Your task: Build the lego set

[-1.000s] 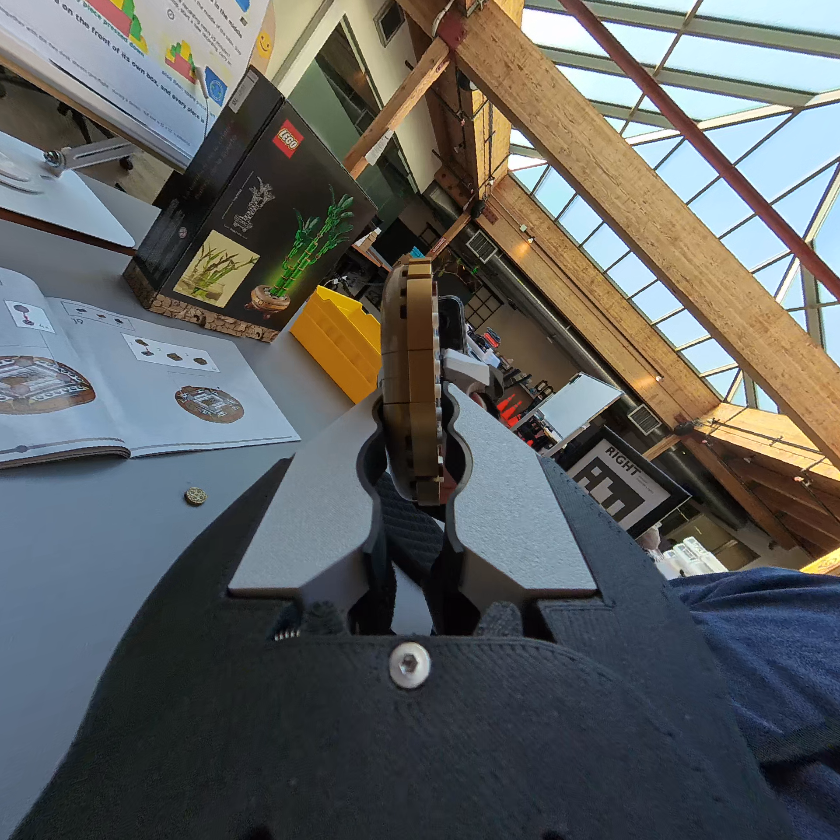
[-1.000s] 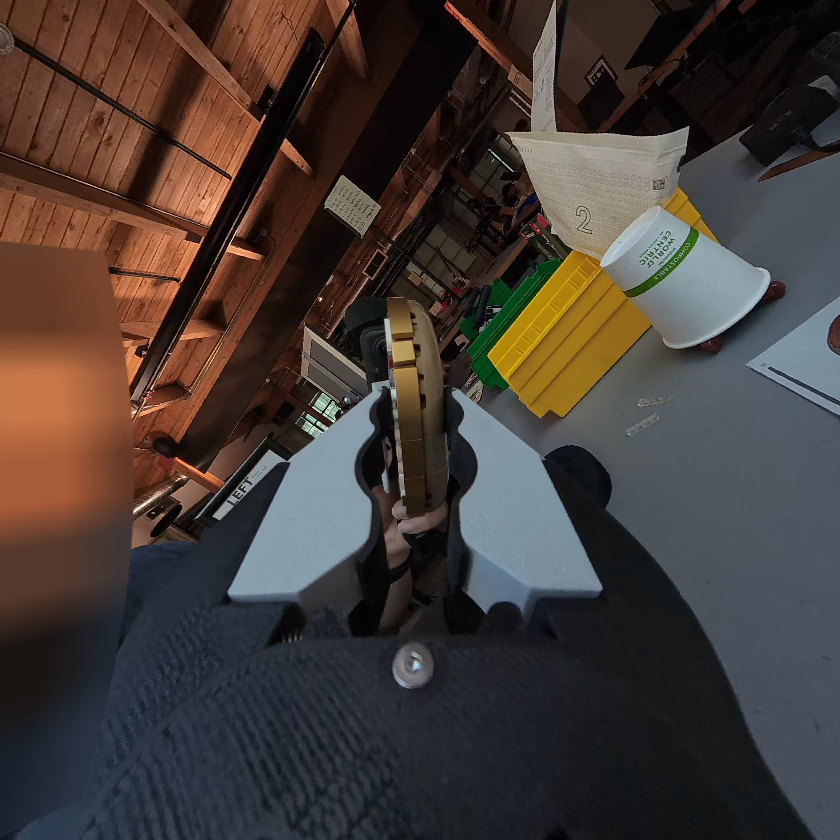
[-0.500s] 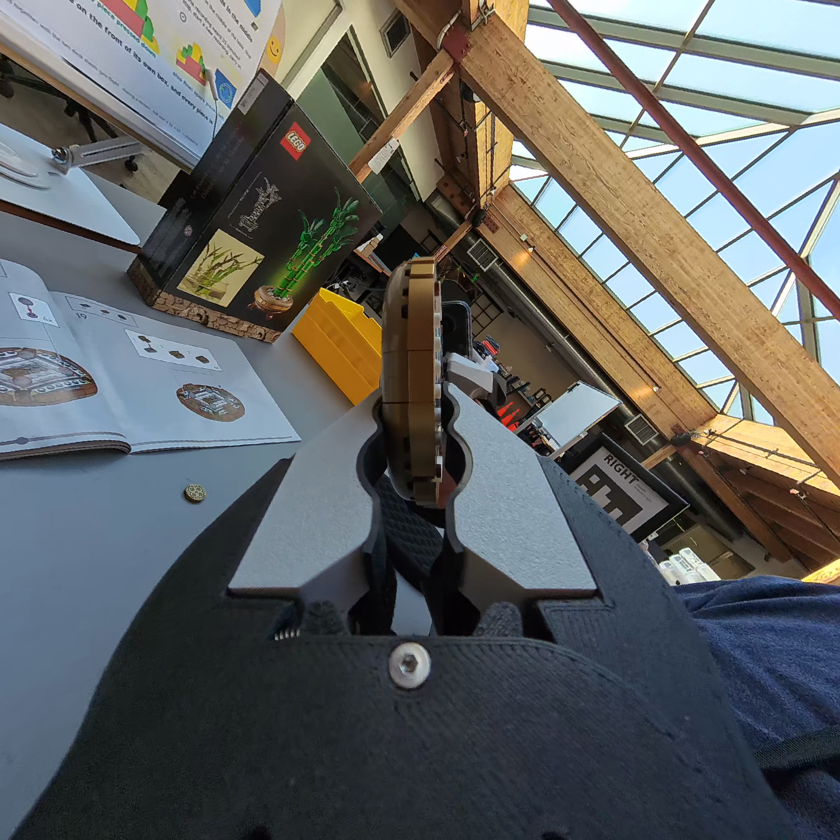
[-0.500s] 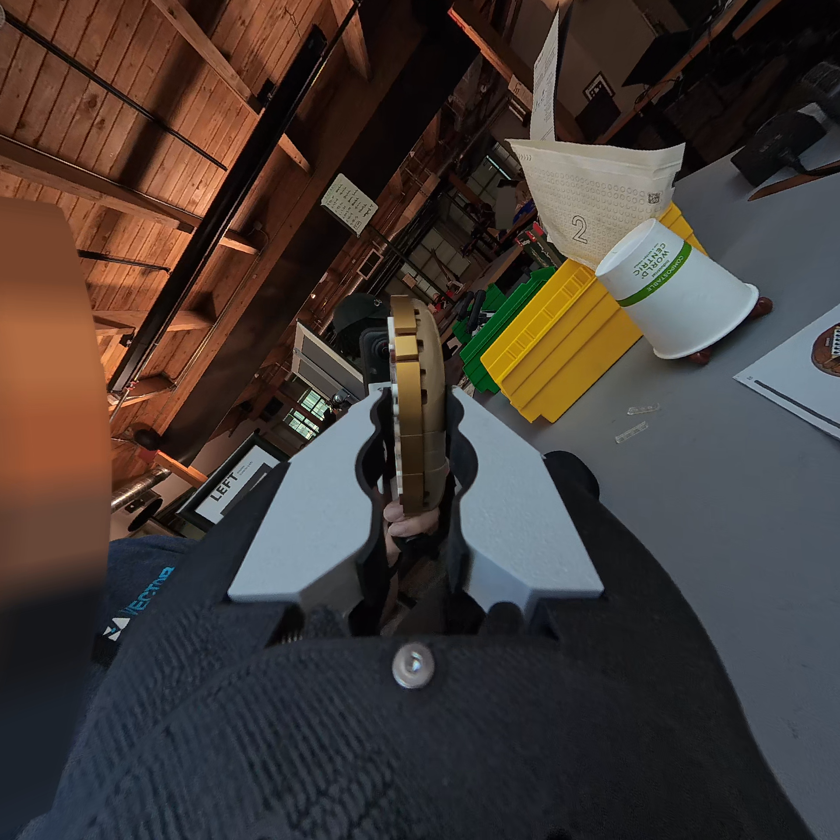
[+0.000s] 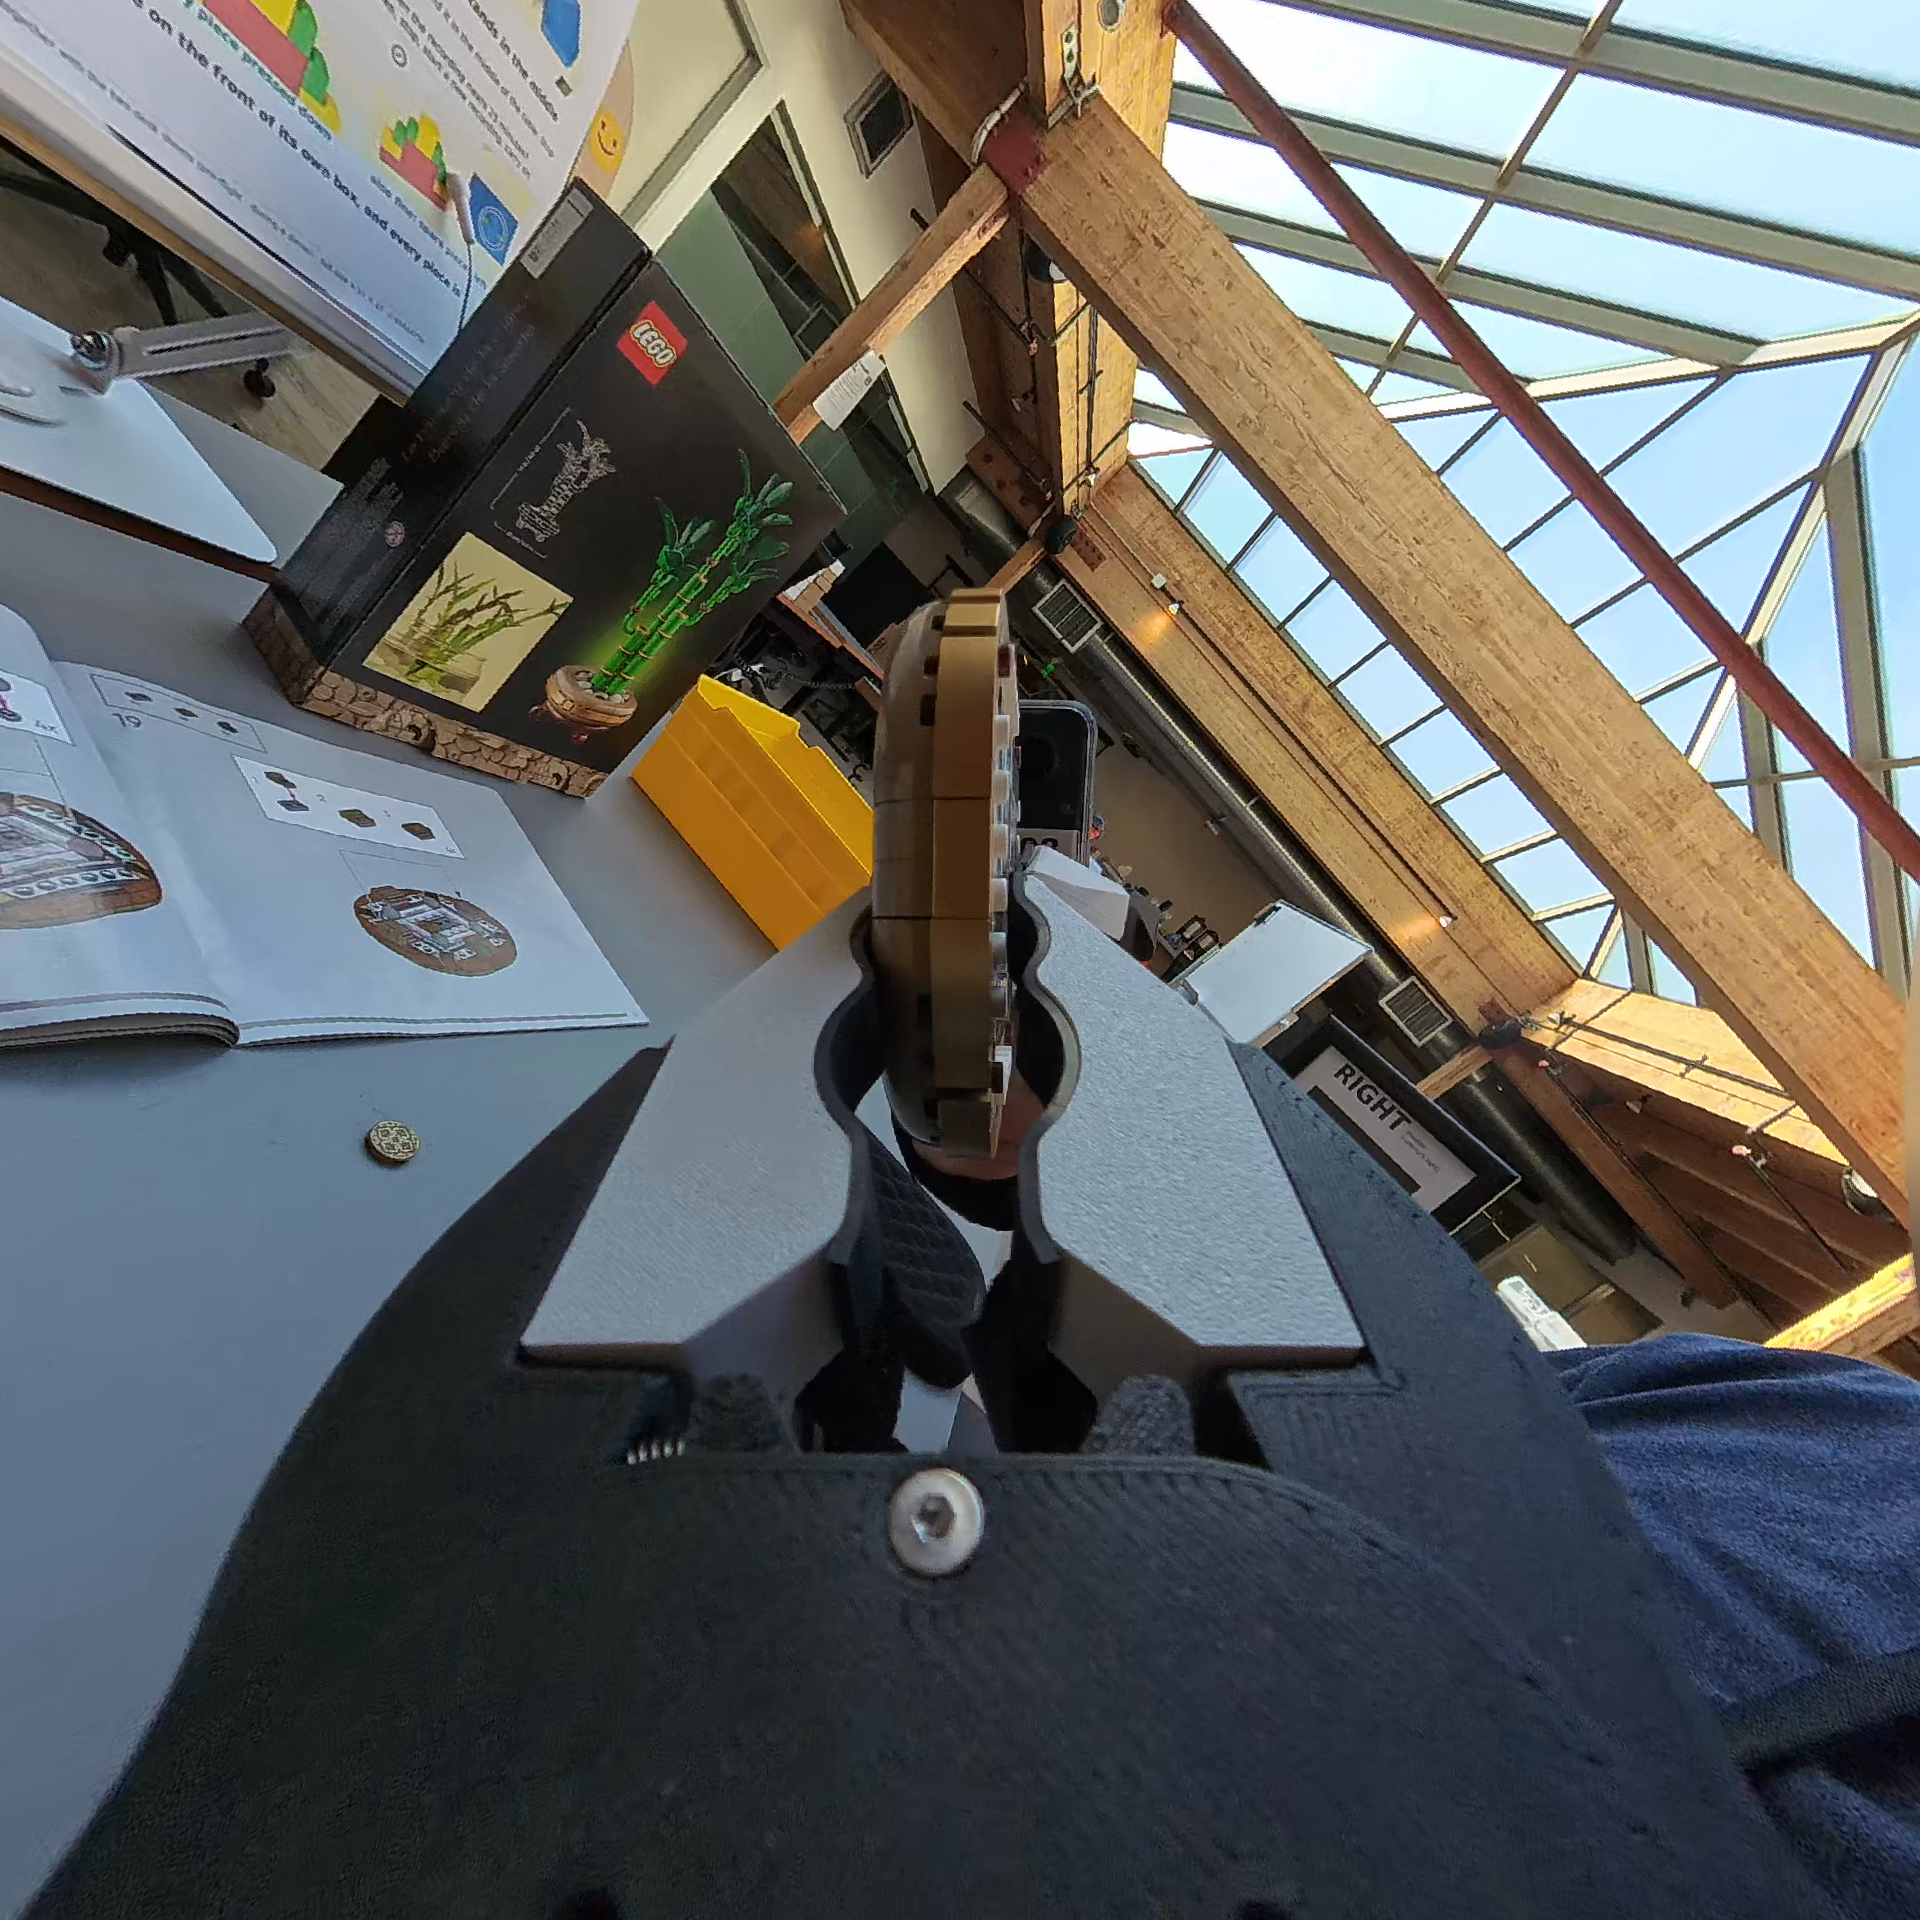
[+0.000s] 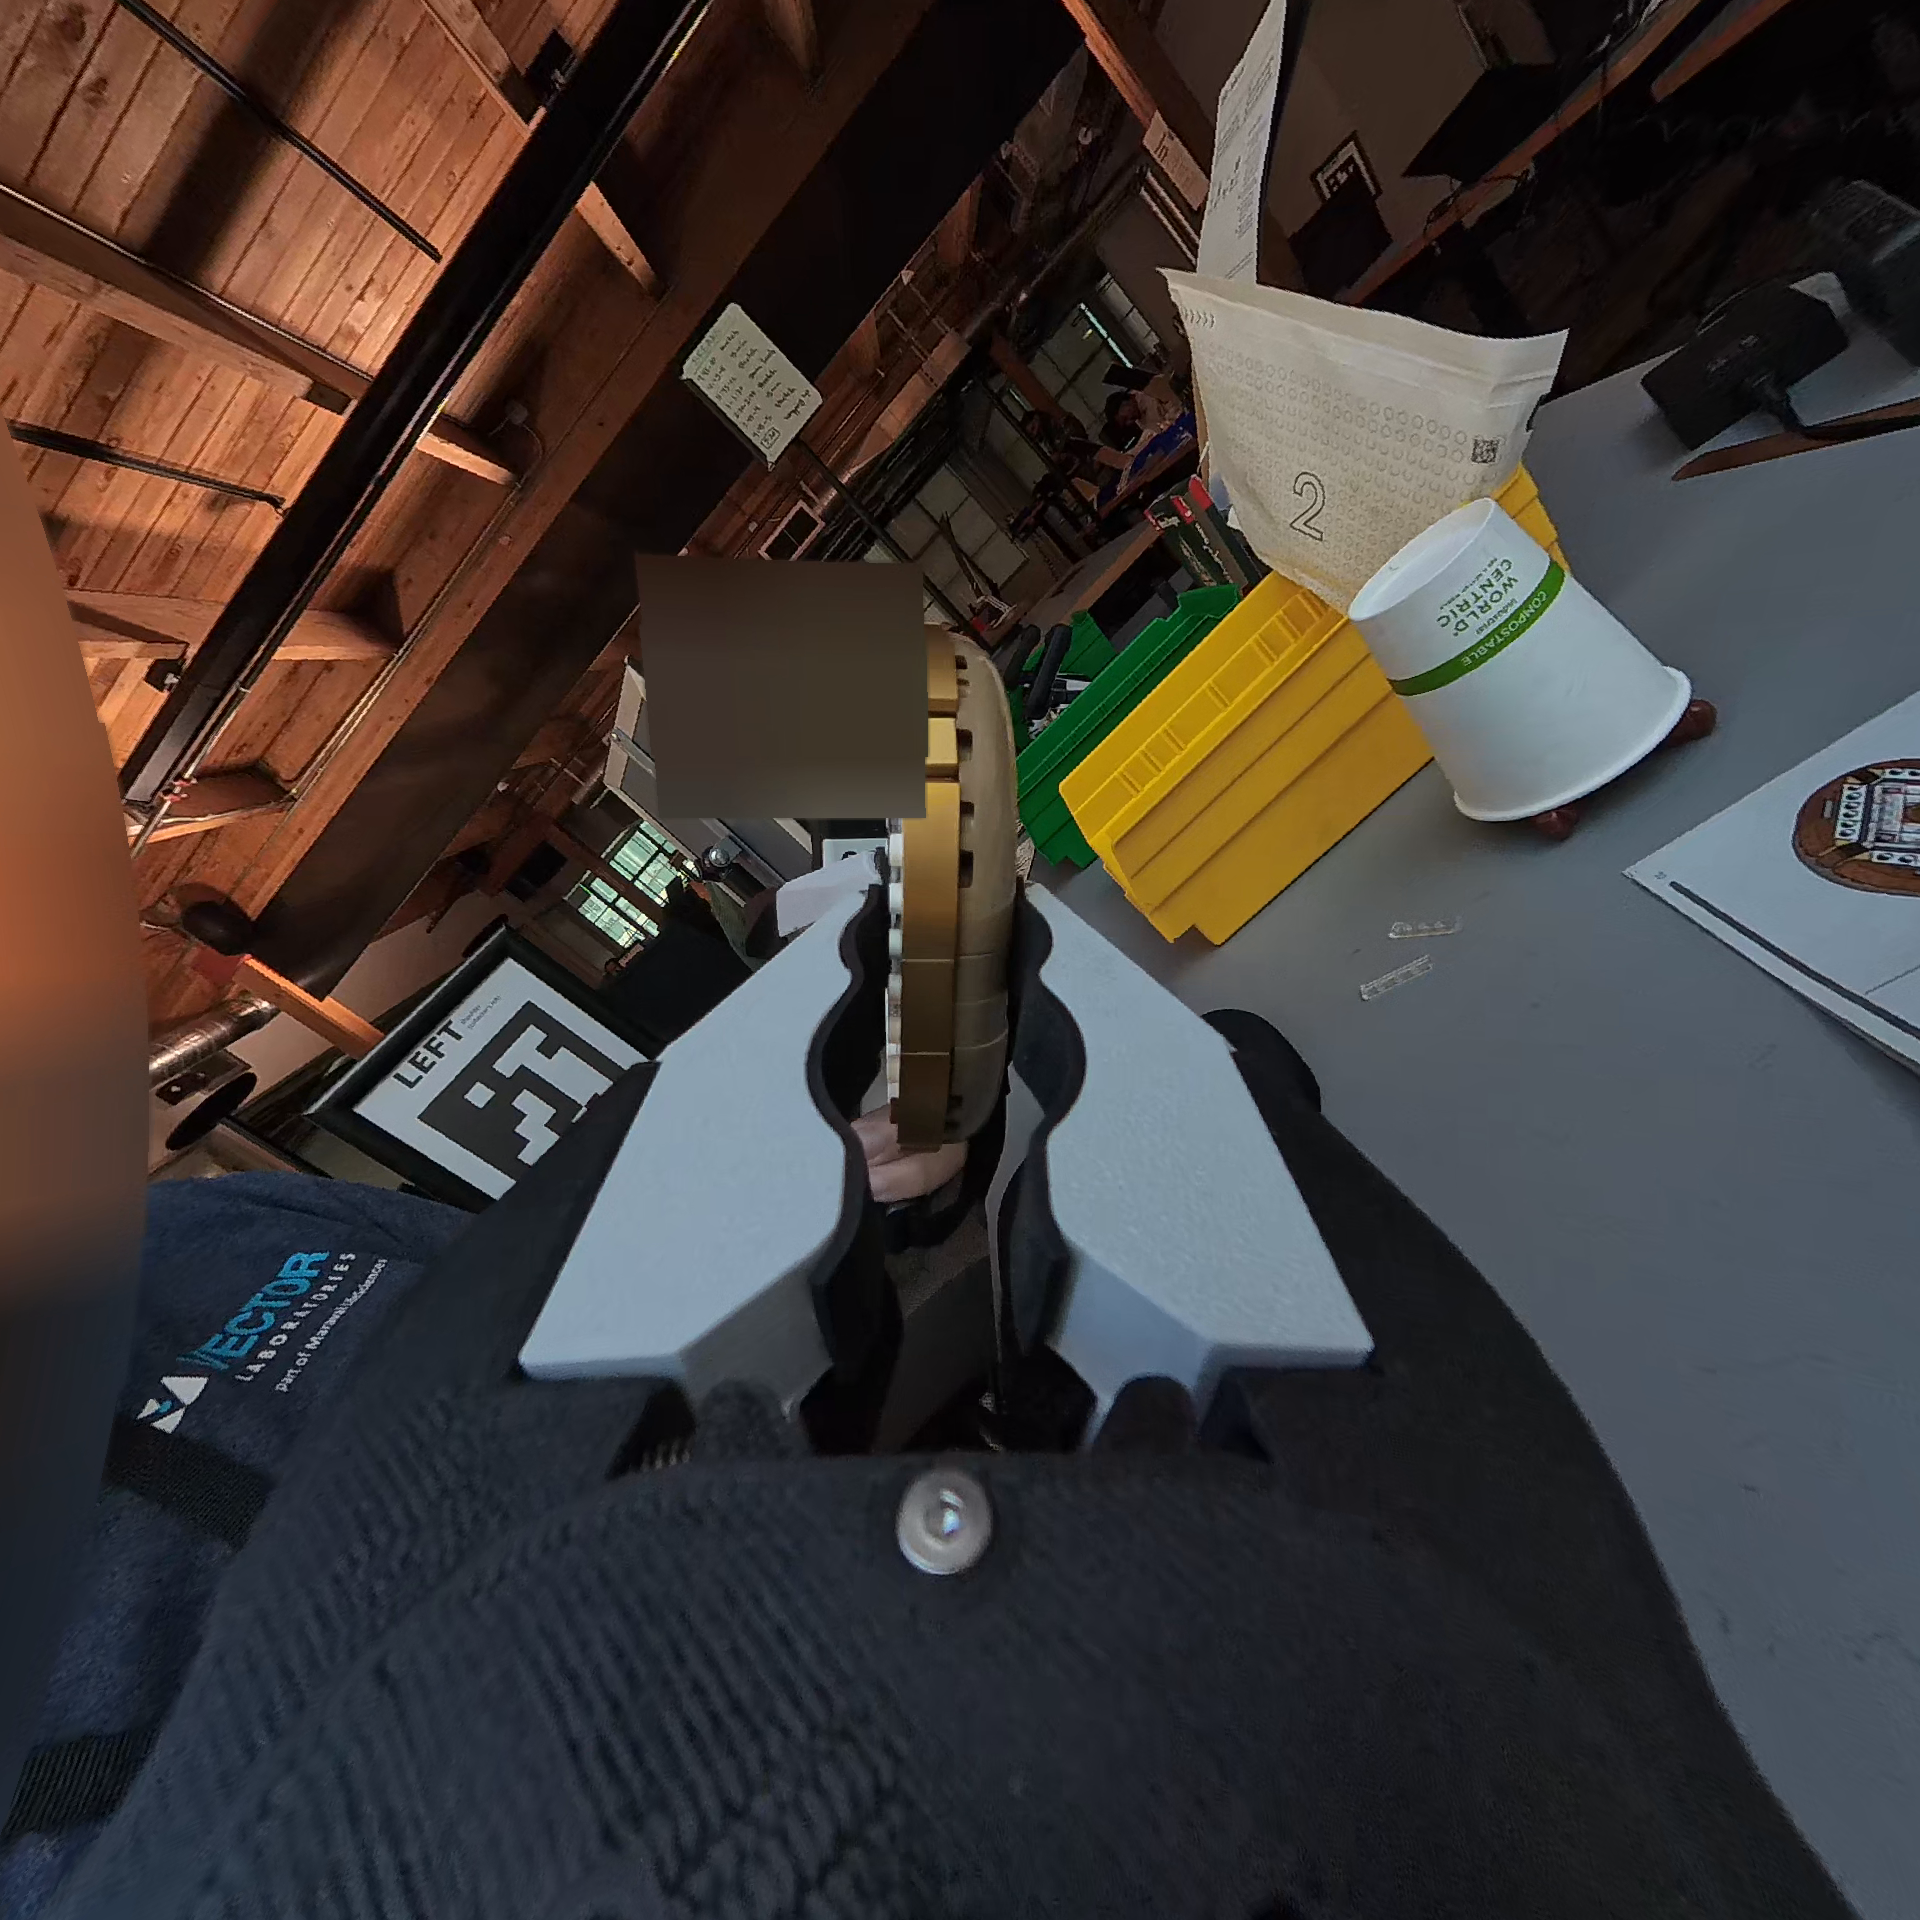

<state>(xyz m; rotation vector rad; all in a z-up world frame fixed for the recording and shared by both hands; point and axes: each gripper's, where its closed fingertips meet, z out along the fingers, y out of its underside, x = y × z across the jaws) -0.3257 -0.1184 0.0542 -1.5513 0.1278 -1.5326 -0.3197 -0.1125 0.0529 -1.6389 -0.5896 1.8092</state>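
Observation:
A round brown and tan lego disc is held edge-on above the grey table. My left gripper is shut on its lower edge. My right gripper faces it from the other side and is shut on the same disc. White studs show on one face of the disc. The right gripper's tag board shows behind the disc in the left wrist view. The left gripper's tag board shows in the right wrist view. A small round gold piece lies on the table.
An open instruction booklet, the black set box and a yellow bin stand to the left. An upturned white paper cup, a numbered paper bag, a green bin and two clear pieces are on the right. The grippers are tip to tip, or close to it. From the right gripper's tips to the small round gold piece is close to 20 cm.
Both grippers have tilted and shifted a little together. The disc stays clamped between them and neither grip has changed.

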